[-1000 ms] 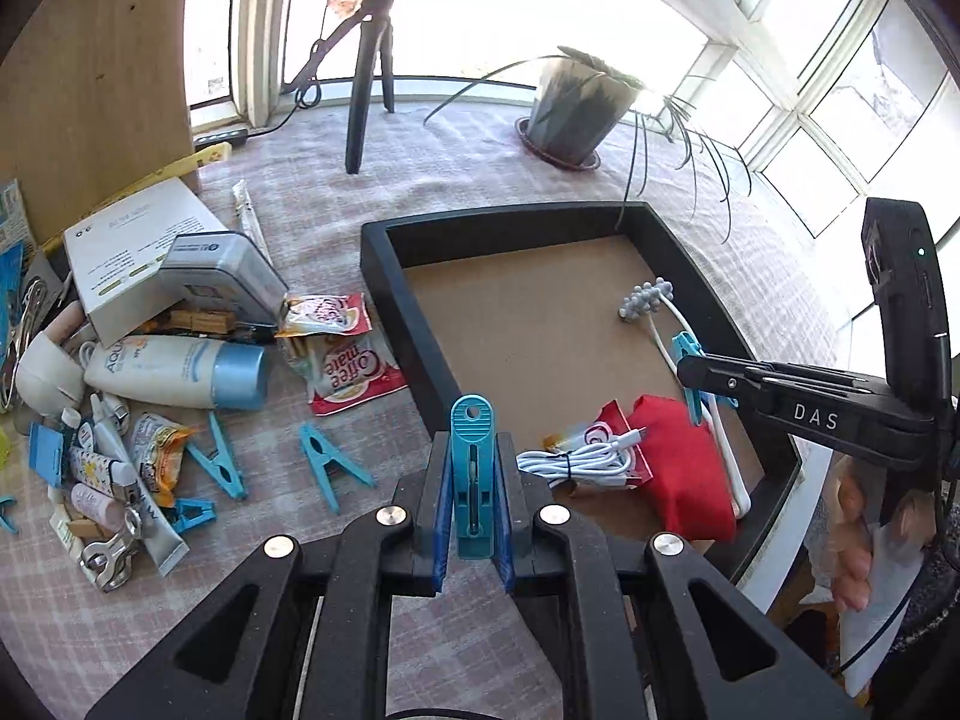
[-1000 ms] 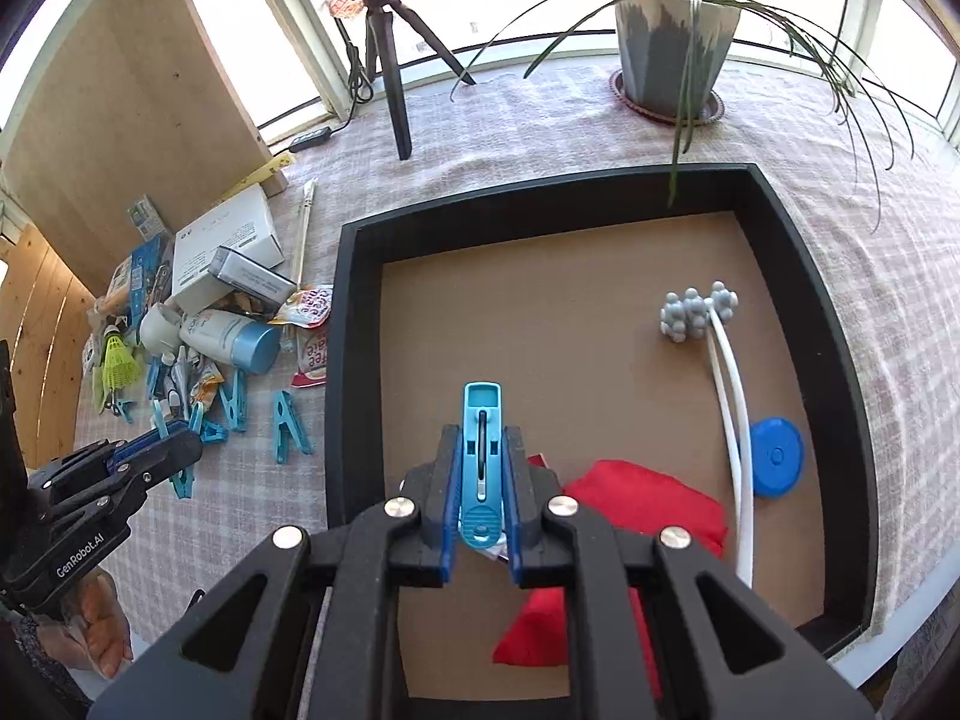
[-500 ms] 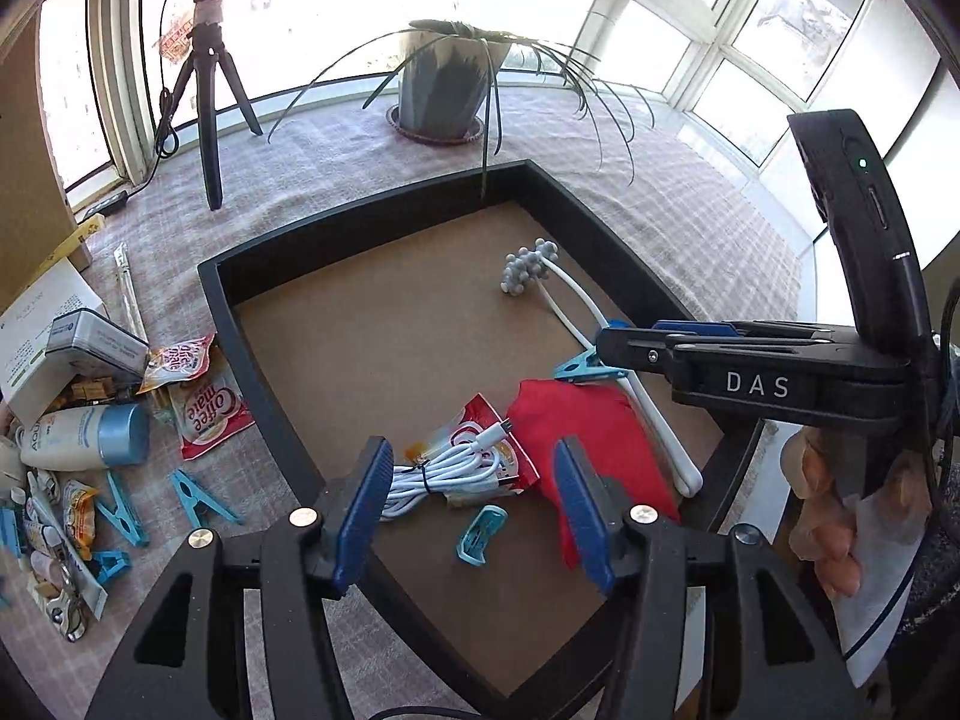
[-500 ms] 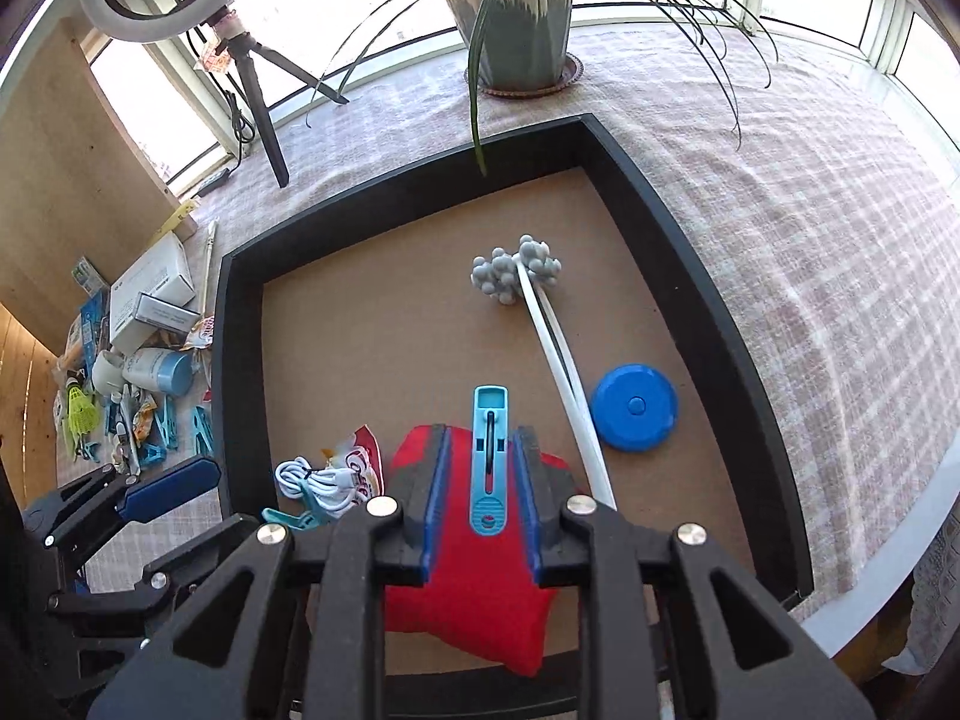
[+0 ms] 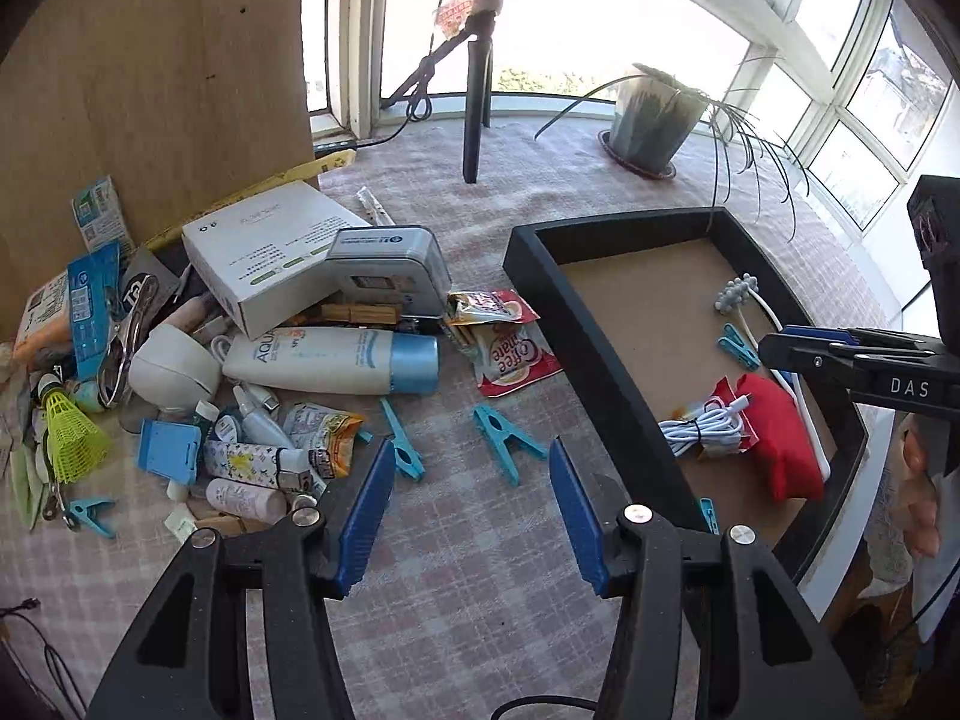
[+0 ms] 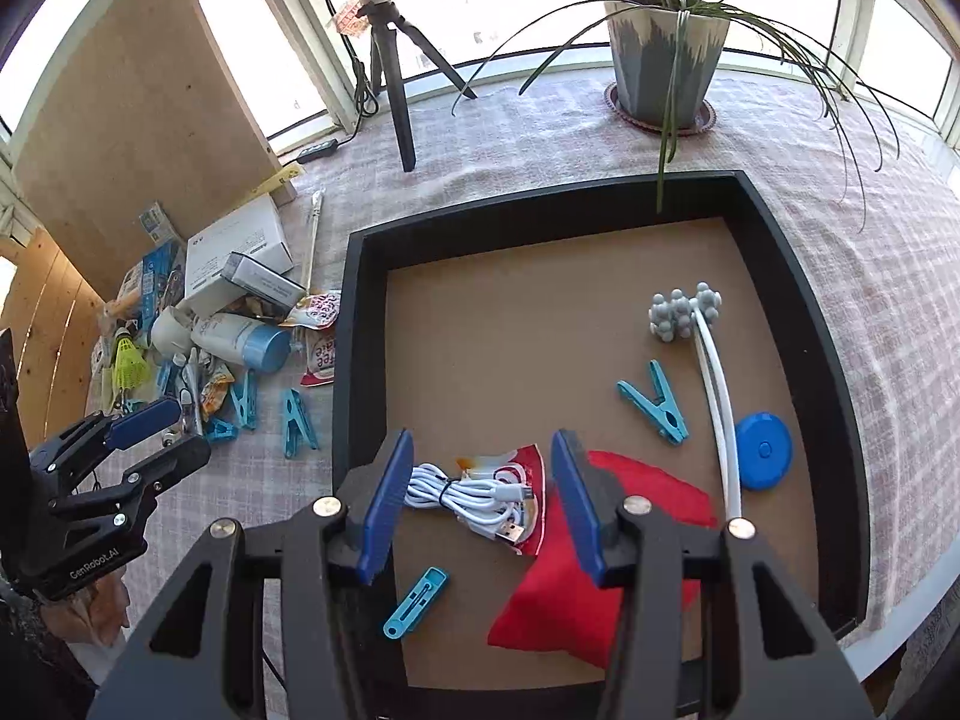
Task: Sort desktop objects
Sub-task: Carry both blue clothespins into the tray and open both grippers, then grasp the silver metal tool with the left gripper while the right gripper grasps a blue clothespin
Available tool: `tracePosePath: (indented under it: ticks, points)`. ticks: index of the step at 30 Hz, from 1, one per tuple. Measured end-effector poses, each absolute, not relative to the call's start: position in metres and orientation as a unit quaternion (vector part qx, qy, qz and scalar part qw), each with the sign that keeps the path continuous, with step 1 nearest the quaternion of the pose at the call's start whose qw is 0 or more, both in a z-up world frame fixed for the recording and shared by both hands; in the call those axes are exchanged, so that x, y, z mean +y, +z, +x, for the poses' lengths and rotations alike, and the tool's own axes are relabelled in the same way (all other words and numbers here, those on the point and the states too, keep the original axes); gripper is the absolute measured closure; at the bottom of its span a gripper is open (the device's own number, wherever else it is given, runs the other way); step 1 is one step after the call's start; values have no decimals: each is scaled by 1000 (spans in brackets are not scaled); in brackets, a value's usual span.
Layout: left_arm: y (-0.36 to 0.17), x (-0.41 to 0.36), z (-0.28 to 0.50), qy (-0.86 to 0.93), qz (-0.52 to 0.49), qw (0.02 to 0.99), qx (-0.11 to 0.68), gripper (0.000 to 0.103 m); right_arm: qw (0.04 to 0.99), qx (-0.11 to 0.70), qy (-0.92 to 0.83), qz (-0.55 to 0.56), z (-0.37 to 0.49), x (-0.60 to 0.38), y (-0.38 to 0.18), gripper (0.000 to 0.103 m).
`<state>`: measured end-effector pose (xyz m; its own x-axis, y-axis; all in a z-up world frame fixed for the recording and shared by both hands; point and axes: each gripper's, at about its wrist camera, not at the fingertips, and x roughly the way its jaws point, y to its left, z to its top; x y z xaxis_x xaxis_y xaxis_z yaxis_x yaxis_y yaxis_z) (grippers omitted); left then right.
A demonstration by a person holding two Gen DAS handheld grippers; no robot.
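Both pegs released since before | blue clothespin (image 6: 416,602) flat in tray (image 6: 360,324) | fingers wide, empty

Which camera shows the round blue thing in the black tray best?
The right wrist view: the round blue plastic disc lies in full sight inside the black tray, beside the white massager's handle. In the left wrist view the right gripper hides it.

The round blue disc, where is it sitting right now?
In the right wrist view, the round blue disc lies inside the black tray, at its right side, touching the white massager handle.
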<state>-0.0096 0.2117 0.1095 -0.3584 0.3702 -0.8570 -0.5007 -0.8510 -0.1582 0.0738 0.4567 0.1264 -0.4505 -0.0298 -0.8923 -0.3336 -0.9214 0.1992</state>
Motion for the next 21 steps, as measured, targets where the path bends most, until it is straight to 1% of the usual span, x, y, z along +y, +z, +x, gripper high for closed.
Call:
tracePosePath:
  ticks: [4, 5, 9, 13, 17, 21]
  points:
    - [101, 172, -20, 821, -506, 253, 73, 53, 51, 159, 835, -524, 52, 422, 125, 56]
    - [98, 166, -20, 816, -511, 259, 77, 50, 42, 152, 835, -527, 46, 412, 124, 56]
    - [83, 146, -17, 810, -510, 257, 134, 49, 12, 134, 825, -548, 20, 381, 111, 56]
    - [68, 137, -14, 804, -508, 250, 183, 48, -7, 133, 811, -570, 1, 360, 90, 56]
    - [55, 138, -14, 797, -510, 255, 201, 46, -9, 112, 803, -585, -10, 344, 76, 56]
    - [45, 140, -20, 794, -511, 253, 211, 46, -5, 108, 794, -598, -19, 342, 65, 56]
